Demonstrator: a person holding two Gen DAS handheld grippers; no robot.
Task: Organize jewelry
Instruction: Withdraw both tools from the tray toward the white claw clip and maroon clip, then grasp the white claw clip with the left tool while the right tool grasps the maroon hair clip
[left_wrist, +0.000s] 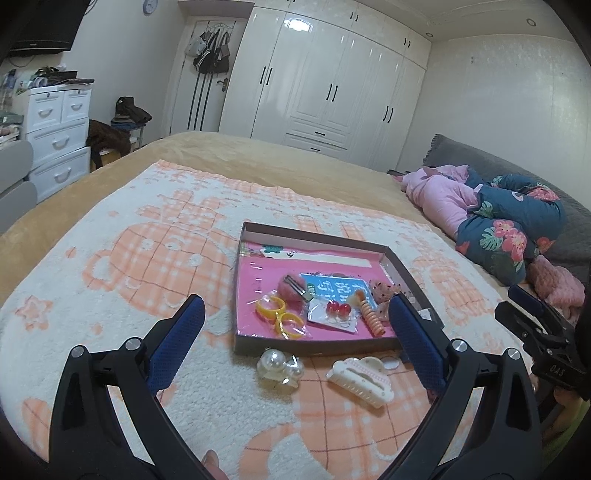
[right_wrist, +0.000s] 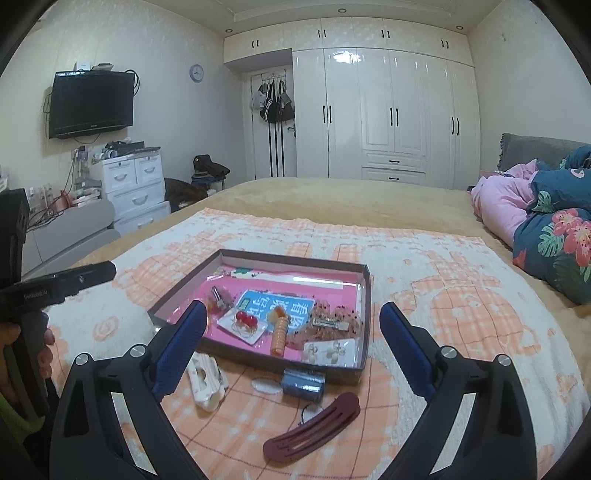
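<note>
A shallow box (left_wrist: 314, 349) (right_wrist: 255, 363) with a pink floor lies on the blanket and holds yellow rings (left_wrist: 275, 309), red bead earrings (left_wrist: 338, 309) (right_wrist: 246, 318), an orange coil tie (left_wrist: 369, 314) (right_wrist: 279, 334), a pink scrunchie and a card of earrings (right_wrist: 328, 350). In front of the box lie a pearl clip (left_wrist: 277, 365), a white claw clip (left_wrist: 360, 378) (right_wrist: 205, 380), a dark red hair clip (right_wrist: 312, 430) and a small blue roll (right_wrist: 303, 382). My left gripper (left_wrist: 297, 314) is open above the pearl clip and claw clip. My right gripper (right_wrist: 293, 321) is open over the box's near edge. Neither holds anything.
The box sits on a white and orange blanket (left_wrist: 110, 295) spread over a tan bed. Bundled pink and floral bedding (left_wrist: 491, 218) lies at the right. White drawers (right_wrist: 136, 184) and a wardrobe (right_wrist: 388, 110) stand beyond the bed. A hand (right_wrist: 22, 350) holds the other gripper at the left edge.
</note>
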